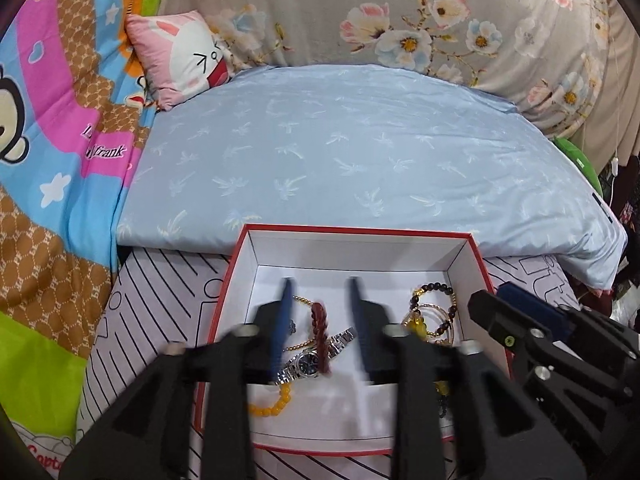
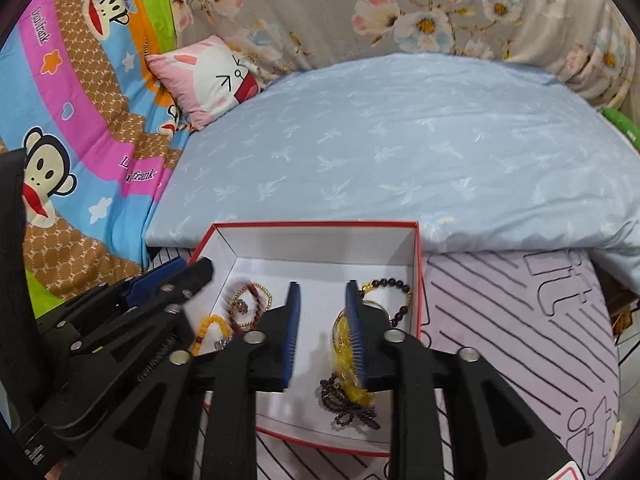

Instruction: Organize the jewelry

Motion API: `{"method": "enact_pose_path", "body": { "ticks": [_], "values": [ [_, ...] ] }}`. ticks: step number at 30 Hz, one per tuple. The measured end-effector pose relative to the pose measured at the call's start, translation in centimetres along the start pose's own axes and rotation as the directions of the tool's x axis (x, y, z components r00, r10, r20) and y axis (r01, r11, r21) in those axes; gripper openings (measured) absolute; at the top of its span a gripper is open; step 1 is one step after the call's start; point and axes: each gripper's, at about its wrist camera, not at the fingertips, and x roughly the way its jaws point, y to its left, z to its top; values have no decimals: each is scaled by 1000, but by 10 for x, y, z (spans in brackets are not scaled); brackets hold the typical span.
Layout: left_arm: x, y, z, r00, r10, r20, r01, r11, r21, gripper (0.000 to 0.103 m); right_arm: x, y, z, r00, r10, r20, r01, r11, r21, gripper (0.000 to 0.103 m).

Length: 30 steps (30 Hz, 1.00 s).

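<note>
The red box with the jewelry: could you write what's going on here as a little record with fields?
container: red box, white inside, open, no lid in view
contents: silver watch, dark red bracelet, yellow bead bracelet, dark bead bracelet
surface: lilac striped cloth
left gripper: open, over the watch, holding nothing
right gripper: open, over the box, holding nothing
behind: pale blue bedding

Watch (image 1: 306,362) and bracelets (image 1: 434,308) lie in the box (image 1: 476,264), seemingly before the pillow (image 1: 320,148)
</note>
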Motion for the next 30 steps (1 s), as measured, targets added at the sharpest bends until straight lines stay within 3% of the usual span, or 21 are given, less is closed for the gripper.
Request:
{"method": "enact_pose_path", "body": {
  "ticks": [1, 13, 19, 23, 30],
  "values": [
    [-3, 1, -1, 1000, 13, 13, -13, 1000, -6, 49, -3, 1, 0, 1000, -8, 6, 8, 1000, -8, 28],
    [-44, -2, -15, 999, 44, 30, -45, 999, 21, 49, -45, 18, -14, 997, -60, 45, 62, 997, -50, 29],
    [-66, -1, -29, 999, 47, 26, -48, 999, 19, 50, -68, 20, -31, 994, -92, 58, 94, 995, -38, 40],
    [-81, -1, -43, 997, 69, 21, -69, 997, 20, 59, -82, 16, -46, 992, -111, 63, 112, 994, -14, 48],
    [-104, -6, -64, 996, 81, 22, -82, 996, 30, 62, -102, 14, -74, 990, -132, 55, 132, 991, 2, 50]
  ]
}}
